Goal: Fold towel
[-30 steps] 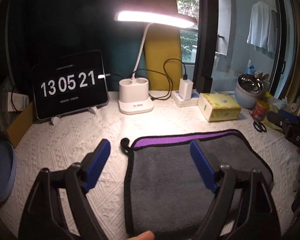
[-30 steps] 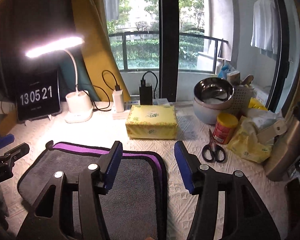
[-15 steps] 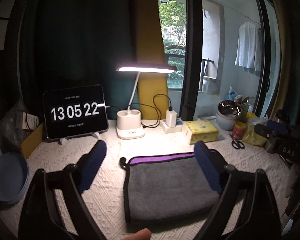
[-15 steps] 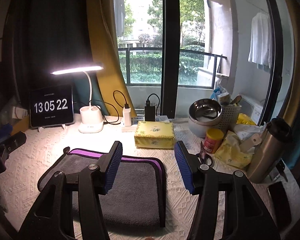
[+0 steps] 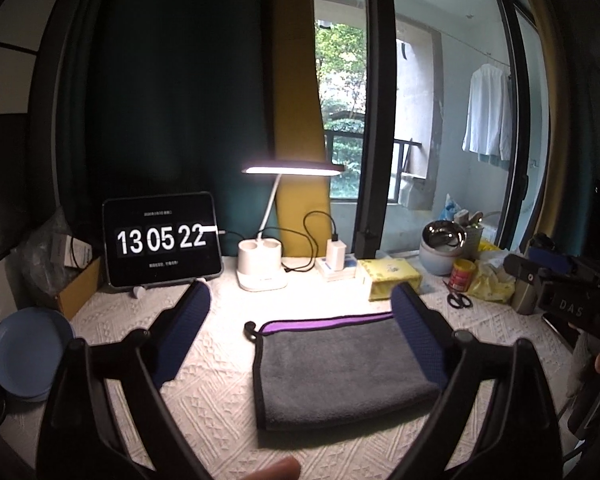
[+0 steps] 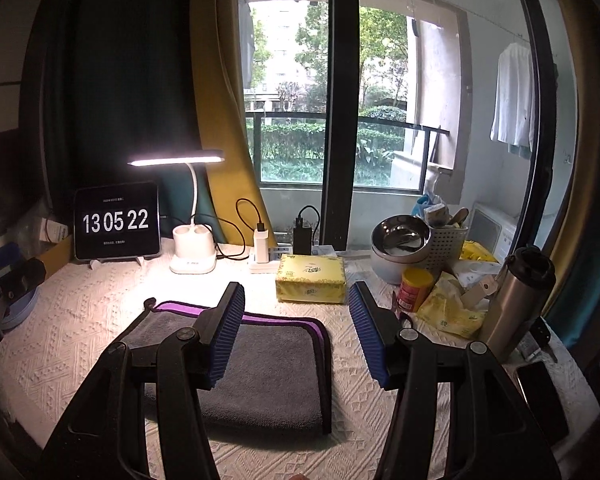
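Observation:
A grey towel (image 5: 340,368) with black edging and a purple strip along its far edge lies folded flat on the white textured table cover; it also shows in the right wrist view (image 6: 268,368). My left gripper (image 5: 300,332) is open and empty, held above and short of the towel. My right gripper (image 6: 296,328) is open and empty, held above the towel's right part. The right gripper's body also shows at the right edge of the left wrist view (image 5: 556,280).
At the back stand a tablet clock (image 5: 162,240), a lit desk lamp (image 5: 260,268), a charger (image 5: 336,256) and a yellow tissue box (image 6: 311,278). To the right are a steel bowl (image 6: 400,236), red can (image 6: 416,285), scissors (image 5: 458,299), steel flask (image 6: 516,296). A blue plate (image 5: 28,352) lies left.
Both grippers have risen and pulled back from the towel, so the towel looks smaller and lower in both views. Both stayed open. The towel has not moved.

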Demonstrator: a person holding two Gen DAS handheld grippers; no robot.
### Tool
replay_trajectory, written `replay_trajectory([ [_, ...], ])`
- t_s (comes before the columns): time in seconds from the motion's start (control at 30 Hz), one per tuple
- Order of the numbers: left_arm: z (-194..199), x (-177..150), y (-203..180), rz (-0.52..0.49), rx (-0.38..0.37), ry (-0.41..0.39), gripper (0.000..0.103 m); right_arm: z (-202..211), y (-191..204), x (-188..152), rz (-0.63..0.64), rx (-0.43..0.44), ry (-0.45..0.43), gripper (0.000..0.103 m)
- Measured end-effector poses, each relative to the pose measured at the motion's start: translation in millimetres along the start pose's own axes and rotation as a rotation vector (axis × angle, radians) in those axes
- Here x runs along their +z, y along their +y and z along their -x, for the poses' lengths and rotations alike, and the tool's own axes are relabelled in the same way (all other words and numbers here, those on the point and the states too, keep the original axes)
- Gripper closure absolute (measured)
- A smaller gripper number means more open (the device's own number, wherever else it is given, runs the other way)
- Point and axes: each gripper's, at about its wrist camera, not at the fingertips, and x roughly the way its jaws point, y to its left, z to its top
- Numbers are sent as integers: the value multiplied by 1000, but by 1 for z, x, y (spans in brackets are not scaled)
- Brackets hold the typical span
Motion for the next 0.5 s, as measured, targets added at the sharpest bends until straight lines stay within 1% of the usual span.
replay_trajectory([
  [0.5,52,-7,-2,13,31,-62,10,43,4,-12,10,-2,-25,45],
])
